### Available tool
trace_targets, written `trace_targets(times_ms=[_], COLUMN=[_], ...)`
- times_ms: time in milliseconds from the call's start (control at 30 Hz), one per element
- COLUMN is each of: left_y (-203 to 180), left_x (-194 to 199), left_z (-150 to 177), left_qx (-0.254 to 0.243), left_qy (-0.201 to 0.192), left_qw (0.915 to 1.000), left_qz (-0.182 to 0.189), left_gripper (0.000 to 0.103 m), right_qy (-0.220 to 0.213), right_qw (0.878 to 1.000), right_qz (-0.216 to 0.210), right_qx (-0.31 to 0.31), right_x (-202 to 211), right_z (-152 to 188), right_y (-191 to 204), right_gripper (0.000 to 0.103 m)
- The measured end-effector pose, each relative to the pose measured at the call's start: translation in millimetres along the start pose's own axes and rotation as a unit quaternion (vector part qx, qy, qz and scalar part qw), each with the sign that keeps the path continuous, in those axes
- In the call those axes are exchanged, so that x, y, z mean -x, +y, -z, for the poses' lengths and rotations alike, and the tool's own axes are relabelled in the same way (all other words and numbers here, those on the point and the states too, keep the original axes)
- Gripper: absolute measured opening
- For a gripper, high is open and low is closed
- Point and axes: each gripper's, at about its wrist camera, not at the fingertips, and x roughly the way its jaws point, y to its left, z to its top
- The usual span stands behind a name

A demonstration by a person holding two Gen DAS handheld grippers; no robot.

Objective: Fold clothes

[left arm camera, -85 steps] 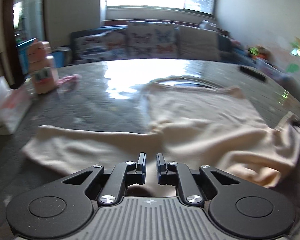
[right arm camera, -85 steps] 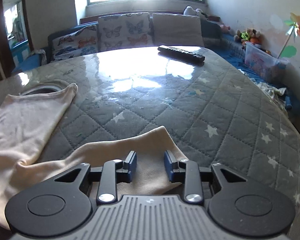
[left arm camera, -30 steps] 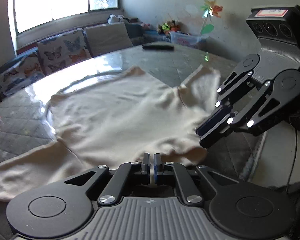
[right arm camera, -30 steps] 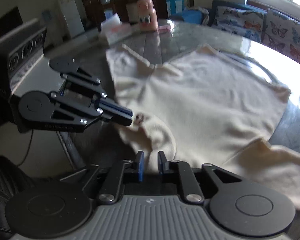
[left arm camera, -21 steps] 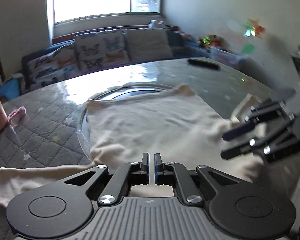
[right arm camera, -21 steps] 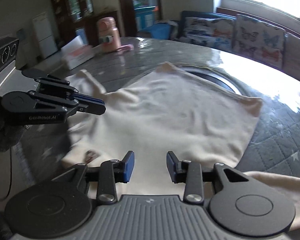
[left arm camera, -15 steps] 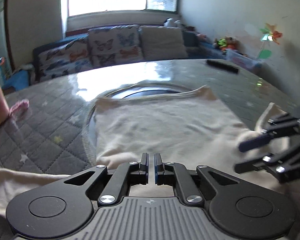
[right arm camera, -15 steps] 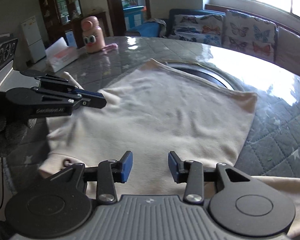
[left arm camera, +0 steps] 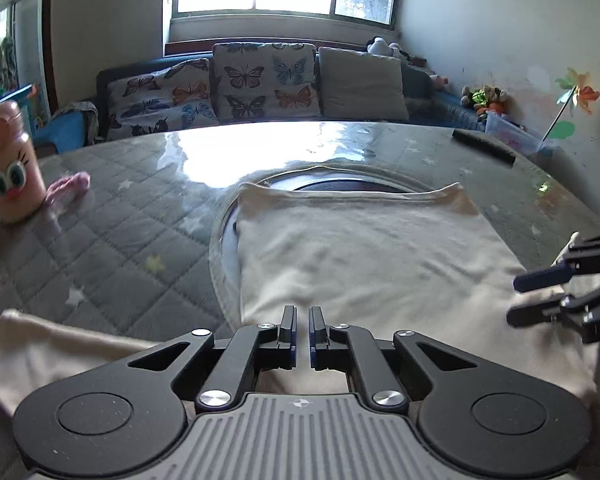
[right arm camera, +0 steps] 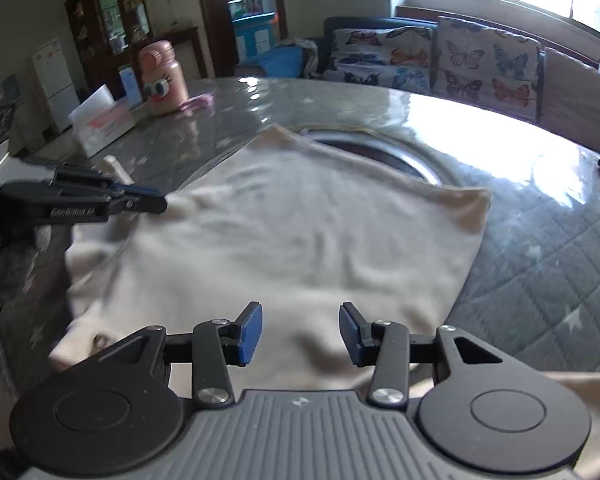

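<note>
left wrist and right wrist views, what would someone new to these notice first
The cream garment spread flat across the middle of the quilted grey table, one sleeve trailing toward the near left edge. Next, the left gripper low over its near hem with jaws almost closed, while the right gripper hangs open above the cloth. At the far left of the table stands a pink cartoon-faced bottle.

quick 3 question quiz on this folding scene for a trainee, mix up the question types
1. True or false: the right hand-held gripper is open.
2. What stands near the white box? A) pink bottle B) remote C) pillow
3. Fill in: the left hand-held gripper pinches the edge of the ____.
Key: 1 true; 2 A; 3 cream garment.
</note>
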Motion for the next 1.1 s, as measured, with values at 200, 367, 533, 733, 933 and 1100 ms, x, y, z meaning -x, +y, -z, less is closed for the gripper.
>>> trace_targets(times_ms=[200,367,533,733,933,1100], left_y=[19,16,12,14,15,19], left_x=[-8,-11,-31,-57,-86,-106], left_z=[4,-6,-24,-50,-70,-80], left_qx=[0.012,-0.001,-0.017,-0.025,-0.029,-0.029], left_qy=[0.018,0.016,0.024,0.025,0.019,0.016], left_qw=[0.9996,0.9997,0.9992,0.9984,0.9971,0.9968], left_qz=[-0.019,-0.021,-0.027,-0.043,-0.068,-0.072], left_gripper=[0.007,0.007,0.008,0.021,0.040,0.033], right_qy=[-0.001,-0.002,-0.008,-0.034,-0.042,-0.036], right_qw=[0.999,0.998,0.995,0.990,0.984,0.983], right_qz=[0.036,0.057,0.082,0.118,0.144,0.140], right_qx=[-0.022,-0.042,-0.054,-0.069,-0.093,-0.111], right_x=[-21,-35,-52,-56,-60,-66], right_z=[-14,-26,-42,-58,-63,-63], right_y=[-32,-63,-85,-98,-115,-124], right_gripper=[0.043,0.043,0.042,0.042,0.042,0.037])
